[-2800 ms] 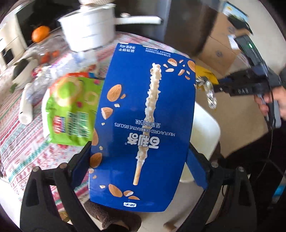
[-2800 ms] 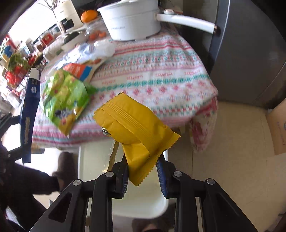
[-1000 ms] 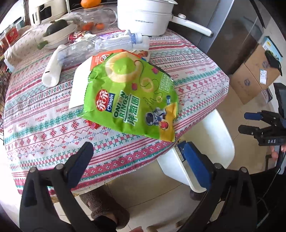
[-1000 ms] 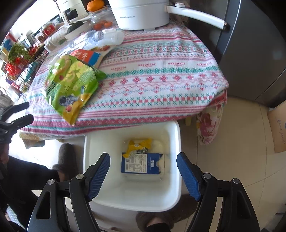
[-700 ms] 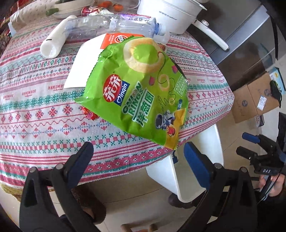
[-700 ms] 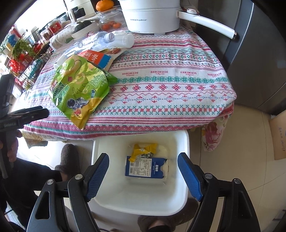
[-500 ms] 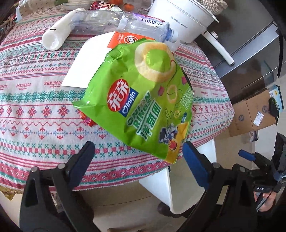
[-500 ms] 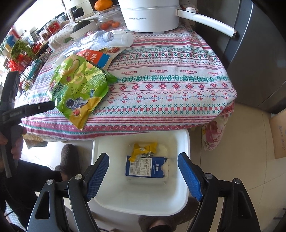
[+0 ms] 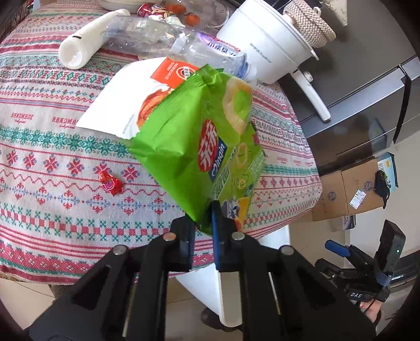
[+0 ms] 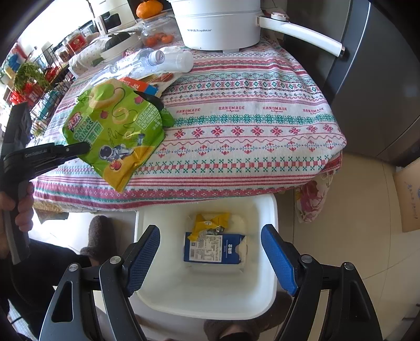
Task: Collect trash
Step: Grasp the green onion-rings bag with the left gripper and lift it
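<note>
Green snack bag (image 9: pixel 199 147) pinched at its corner by left gripper (image 9: pixel 202 223), jaws just closed; right gripper (image 10: pixel 210 257) jaws wide, empty, above white bin (image 10: pixel 270 288).

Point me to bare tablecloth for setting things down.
Free: the tablecloth between the white pot and the edge above the bin. Crowded: the far side, around the green chip bag, clear bottles and red wrapper.

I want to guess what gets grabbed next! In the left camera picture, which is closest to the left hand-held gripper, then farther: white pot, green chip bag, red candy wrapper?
1. Green chip bag, pinched in the left hand-held gripper.
2. Red candy wrapper, left on the tablecloth.
3. White pot, far back right.
</note>
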A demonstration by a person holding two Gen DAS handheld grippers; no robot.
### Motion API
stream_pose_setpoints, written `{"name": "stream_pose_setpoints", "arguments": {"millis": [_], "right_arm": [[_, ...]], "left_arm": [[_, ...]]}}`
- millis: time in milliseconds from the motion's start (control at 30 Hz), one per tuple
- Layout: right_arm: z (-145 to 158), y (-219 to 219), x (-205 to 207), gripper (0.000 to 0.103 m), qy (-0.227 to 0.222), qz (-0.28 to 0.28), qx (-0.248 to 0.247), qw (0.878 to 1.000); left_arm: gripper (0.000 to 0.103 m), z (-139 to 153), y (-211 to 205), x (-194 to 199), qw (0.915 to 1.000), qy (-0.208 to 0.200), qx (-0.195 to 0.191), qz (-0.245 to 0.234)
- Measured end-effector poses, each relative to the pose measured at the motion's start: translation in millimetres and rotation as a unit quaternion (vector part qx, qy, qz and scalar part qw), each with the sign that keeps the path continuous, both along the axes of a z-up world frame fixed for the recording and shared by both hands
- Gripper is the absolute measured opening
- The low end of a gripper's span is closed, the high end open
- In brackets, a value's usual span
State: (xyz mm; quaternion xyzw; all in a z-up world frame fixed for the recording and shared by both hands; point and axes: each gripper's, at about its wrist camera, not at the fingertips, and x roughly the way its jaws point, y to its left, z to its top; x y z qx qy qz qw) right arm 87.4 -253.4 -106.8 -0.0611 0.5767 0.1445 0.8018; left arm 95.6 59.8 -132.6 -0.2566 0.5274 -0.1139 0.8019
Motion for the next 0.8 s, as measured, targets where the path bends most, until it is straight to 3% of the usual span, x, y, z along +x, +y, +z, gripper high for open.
{"name": "stream_pose_setpoints", "arguments": {"millis": [233, 367, 500, 667, 800], "right_arm": [[10.1, 12.6, 9.7, 0.081, -0.019, -0.005, 0.004, 1.0], [15.0, 27.3, 17.4, 0.081, -0.029, -0.004, 0.006, 1.0], [17.5, 49.0, 28.0, 0.081, -0.041, 0.004, 0.004, 0.999], [14.8, 88.7, 39.5, 0.081, -0.053, 0.025, -0.007, 0.998], [7.2, 124.2, 49.2, 0.081, -0.051, 0.049, -0.012, 0.997]], "left_arm": [[0.004, 42.9, 13.9, -18.3, 0.9989, -0.035, 0.022, -0.022], [0.004, 65.1, 32.5, -35.0, 0.995, -0.055, 0.08, -0.024], [0.003, 79.6, 54.1, -47.1, 0.9915, -0.079, 0.102, -0.01], [0.003, 91.5, 81.8, -54.8, 0.9924, -0.097, 0.075, 0.013], [0.003, 105.4, 91.0, -64.2, 0.9916, -0.121, 0.044, 0.003]]}}
